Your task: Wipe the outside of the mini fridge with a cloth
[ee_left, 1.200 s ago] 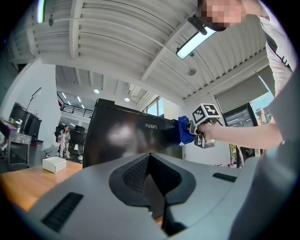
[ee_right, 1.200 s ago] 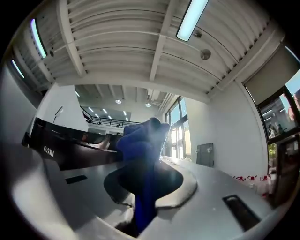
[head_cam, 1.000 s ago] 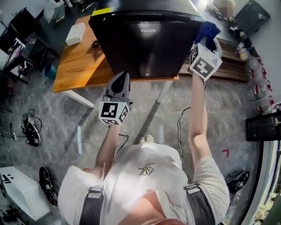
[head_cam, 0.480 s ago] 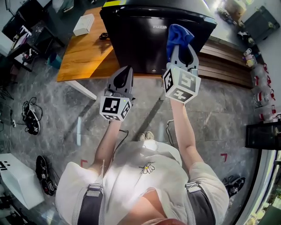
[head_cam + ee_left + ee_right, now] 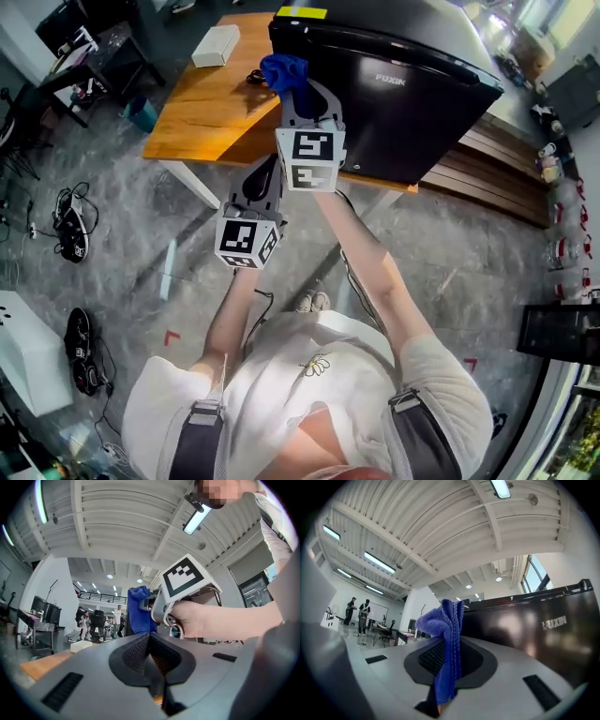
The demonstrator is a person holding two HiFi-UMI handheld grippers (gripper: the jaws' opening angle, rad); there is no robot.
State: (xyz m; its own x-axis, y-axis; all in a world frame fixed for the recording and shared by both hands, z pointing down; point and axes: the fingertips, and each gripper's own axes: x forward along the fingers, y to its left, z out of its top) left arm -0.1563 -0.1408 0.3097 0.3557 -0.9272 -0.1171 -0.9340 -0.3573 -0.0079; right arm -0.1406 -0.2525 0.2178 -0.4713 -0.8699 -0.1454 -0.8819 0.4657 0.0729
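Table (image 5: 202, 108) w/ fridge (image 5: 412, 122); jaws: R gripper (image 5: 300, 94) pinches cloth (image 5: 449, 634), L gripper (image 5: 150, 641) closed.

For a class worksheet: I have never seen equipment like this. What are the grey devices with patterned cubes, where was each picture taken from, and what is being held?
No robot here: a person holds a two-jaw gripper in each hand, and the marker cubes belong to the grippers. The head view looks steeply down from the person's head; each gripper view comes from a camera riding on that gripper, looking along its jaws. The right gripper is shut on a blue cloth, held up beside the black mini fridge, which stands on a wooden table with a small white box. The left gripper is shut on nothing, lower, away from the fridge.
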